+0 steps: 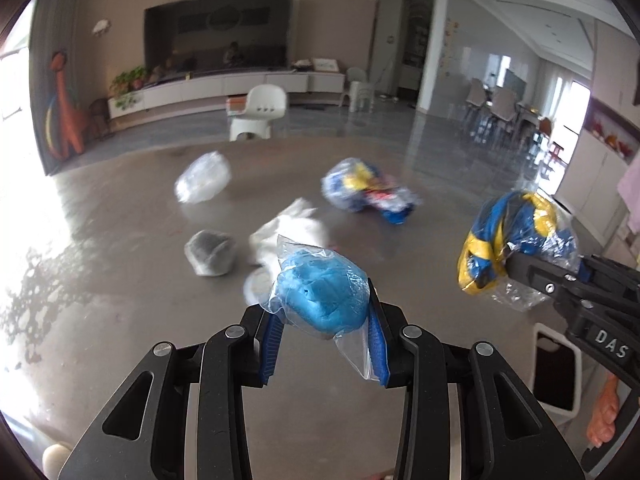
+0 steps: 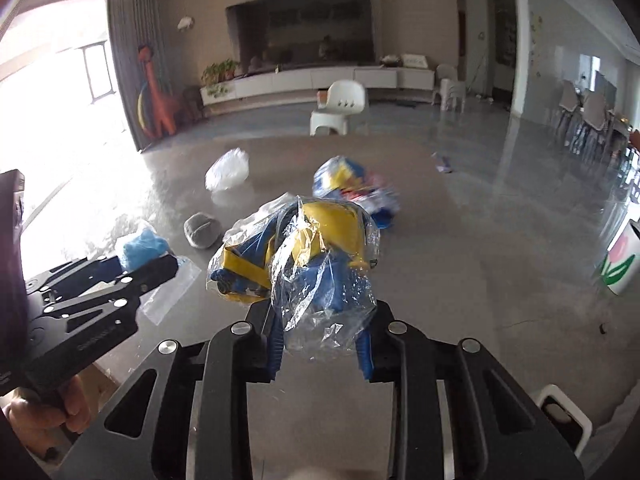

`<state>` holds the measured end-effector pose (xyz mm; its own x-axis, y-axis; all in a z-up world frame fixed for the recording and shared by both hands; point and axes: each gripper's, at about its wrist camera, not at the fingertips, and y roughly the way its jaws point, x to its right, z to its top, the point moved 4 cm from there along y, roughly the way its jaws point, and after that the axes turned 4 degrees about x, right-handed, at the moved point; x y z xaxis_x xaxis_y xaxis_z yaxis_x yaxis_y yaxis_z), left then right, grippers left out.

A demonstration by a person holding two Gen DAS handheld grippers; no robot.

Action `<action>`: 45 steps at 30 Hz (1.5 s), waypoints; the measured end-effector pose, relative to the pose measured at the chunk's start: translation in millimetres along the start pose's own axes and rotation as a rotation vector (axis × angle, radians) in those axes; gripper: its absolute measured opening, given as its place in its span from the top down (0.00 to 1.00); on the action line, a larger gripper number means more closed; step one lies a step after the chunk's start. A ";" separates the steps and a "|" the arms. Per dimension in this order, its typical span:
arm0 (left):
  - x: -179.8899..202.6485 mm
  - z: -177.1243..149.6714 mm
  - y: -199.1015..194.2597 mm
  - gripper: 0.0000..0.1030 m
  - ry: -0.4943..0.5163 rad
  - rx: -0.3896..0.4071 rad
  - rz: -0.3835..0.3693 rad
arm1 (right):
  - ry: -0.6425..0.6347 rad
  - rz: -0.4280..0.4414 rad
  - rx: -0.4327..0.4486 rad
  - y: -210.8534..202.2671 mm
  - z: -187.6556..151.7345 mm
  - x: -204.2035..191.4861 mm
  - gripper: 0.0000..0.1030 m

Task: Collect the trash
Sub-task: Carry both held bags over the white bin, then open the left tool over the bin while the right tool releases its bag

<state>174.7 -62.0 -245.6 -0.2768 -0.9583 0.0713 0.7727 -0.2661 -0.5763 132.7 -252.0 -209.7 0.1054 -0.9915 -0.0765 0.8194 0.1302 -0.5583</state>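
Note:
My left gripper point(image 1: 322, 320) is shut on a blue wad in clear plastic point(image 1: 324, 292), lifted above the grey floor. My right gripper point(image 2: 324, 334) is shut on a blue-and-yellow bundle in clear plastic point(image 2: 304, 256), also held in the air; the bundle point(image 1: 516, 240) shows at the right of the left wrist view. On the floor lie a clear plastic bag point(image 1: 204, 178), a grey wrapped lump point(image 1: 210, 252), a white crumpled bag point(image 1: 292, 232) and a blue, yellow and red packet point(image 1: 370, 190).
A white bin with a dark opening point(image 1: 556, 376) stands low at the right, beside a bare foot point(image 1: 606, 416). A white child's chair point(image 1: 260, 110) and a TV cabinet point(image 1: 224, 88) stand further back. A painted white box point(image 2: 622, 260) sits at the right.

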 end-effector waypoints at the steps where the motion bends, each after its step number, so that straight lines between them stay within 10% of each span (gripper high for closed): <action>1: 10.3 1.6 -1.3 0.65 0.012 0.004 -0.017 | 0.010 -0.020 0.016 -14.1 0.3 11.6 0.71; 22: 277.4 -9.1 -4.6 0.65 0.338 -0.002 -0.396 | 0.223 -0.372 0.103 -141.7 -65.1 181.3 0.70; 39: 400.9 -69.4 23.6 0.64 0.486 -0.147 -0.577 | 0.370 -0.538 0.100 -183.5 -135.9 273.2 0.70; 40: 405.6 -73.4 28.2 0.61 0.487 -0.169 -0.584 | 0.377 -0.542 0.095 -185.2 -139.1 276.8 0.70; 42: 413.5 -81.9 42.0 0.06 0.507 -0.224 -0.547 | 0.397 -0.553 0.086 -186.6 -146.4 283.5 0.70; 45: 419.3 -93.5 57.8 0.05 0.540 -0.251 -0.493 | 0.410 -0.568 0.072 -189.1 -154.2 290.3 0.70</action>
<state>49.9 -469.4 -325.1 -0.8456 -0.5338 -0.0026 0.3530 -0.5557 -0.7527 -78.6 -563.9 -253.7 -0.5592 -0.8226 -0.1025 0.7215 -0.4222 -0.5488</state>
